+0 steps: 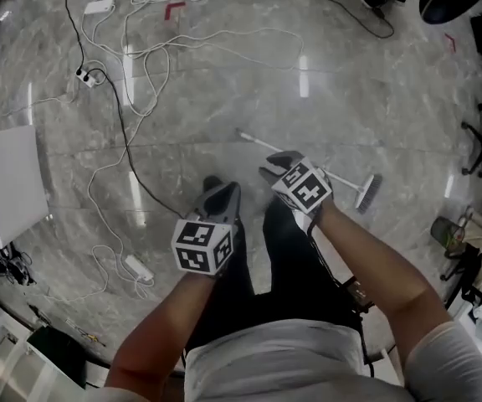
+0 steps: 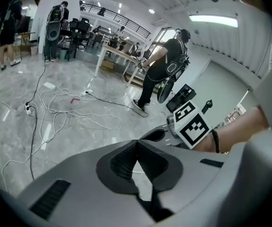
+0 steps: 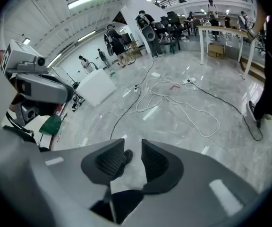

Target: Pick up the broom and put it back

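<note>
The broom [image 1: 344,180] lies flat on the grey marble floor, its thin pale handle running from upper left down to the dark brush head [image 1: 368,193] at the right. In the head view my right gripper [image 1: 275,168] hangs over the middle of the handle and hides that stretch. Its jaws stand apart [image 3: 132,148] with only floor and a black shoe showing between them. To the left and nearer me, my left gripper [image 1: 222,191] has its pads meeting at the tips [image 2: 137,144] on nothing. The broom shows in neither gripper view.
White and black cables [image 1: 132,65] with power strips [image 1: 99,7] sprawl over the floor ahead and to the left. A white box [image 1: 7,182] stands at the left. Office chairs [image 1: 479,141] crowd the right edge. People [image 2: 162,70] stand by desks further off.
</note>
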### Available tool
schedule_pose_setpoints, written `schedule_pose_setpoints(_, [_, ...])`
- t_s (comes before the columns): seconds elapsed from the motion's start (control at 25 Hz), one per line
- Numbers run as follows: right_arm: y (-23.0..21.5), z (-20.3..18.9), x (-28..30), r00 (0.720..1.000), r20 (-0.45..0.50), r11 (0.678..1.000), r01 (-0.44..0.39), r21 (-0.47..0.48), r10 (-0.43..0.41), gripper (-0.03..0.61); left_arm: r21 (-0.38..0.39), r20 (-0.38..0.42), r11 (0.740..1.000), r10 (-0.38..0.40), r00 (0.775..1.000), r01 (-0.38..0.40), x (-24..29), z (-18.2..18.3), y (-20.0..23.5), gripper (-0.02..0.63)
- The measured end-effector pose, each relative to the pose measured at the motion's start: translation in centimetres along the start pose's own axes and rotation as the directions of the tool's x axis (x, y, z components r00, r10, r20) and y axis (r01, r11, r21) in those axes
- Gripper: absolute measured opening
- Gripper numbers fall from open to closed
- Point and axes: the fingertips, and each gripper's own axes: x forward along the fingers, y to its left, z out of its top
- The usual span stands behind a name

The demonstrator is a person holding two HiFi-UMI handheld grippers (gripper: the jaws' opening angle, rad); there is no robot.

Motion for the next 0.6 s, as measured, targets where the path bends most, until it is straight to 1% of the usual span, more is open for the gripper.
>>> schedule_pose_setpoints(0.16, [-4.0,-4.7,8.3,0.998,-0.066,1.000,-0.007,-0.020,0.006,0.126,-0.028,-0.013,1.000,0.004,1.000,-0.005,5.3,-4.2,3.6,0.008])
schedule_pose_setpoints(0.28, [-6.7,-8.0,16.0,0.993,-0.117,0.999,-0.022,-0.049,0.017,0.133,-0.046,-0.030,0.999,0.011,0.999,-0.012,9.2,-7.7,7.2,0.008])
schedule_pose_setpoints(0.36, [-8.5,-10.4,21.0,0.988,-0.154,0.997,-0.025,-0.068,0.014,0.133,-0.072,-0.049,0.997,0.016,0.999,-0.019,11.4,-10.4,9.5,0.008])
schedule_pose_setpoints(0.44, [-10.7,-12.7,25.5,0.983,-0.181,0.995,-0.010,-0.095,-0.007,0.133,-0.095,-0.056,0.995,0.020,0.998,-0.025,13.4,-12.7,11.6,0.008])
schedule_pose_setpoints(0.52, [-13.2,-14.2,30.0,0.982,-0.187,0.994,0.008,-0.112,-0.029,0.133,-0.095,-0.047,0.995,0.028,0.999,-0.032,15.6,-14.7,13.9,0.008])
schedule_pose_setpoints(0.6, [-14.8,-16.3,33.9,0.979,-0.198,0.993,0.017,-0.115,-0.040,0.133,-0.102,-0.057,0.994,0.031,0.998,-0.037,17.6,-17.4,15.6,0.008])
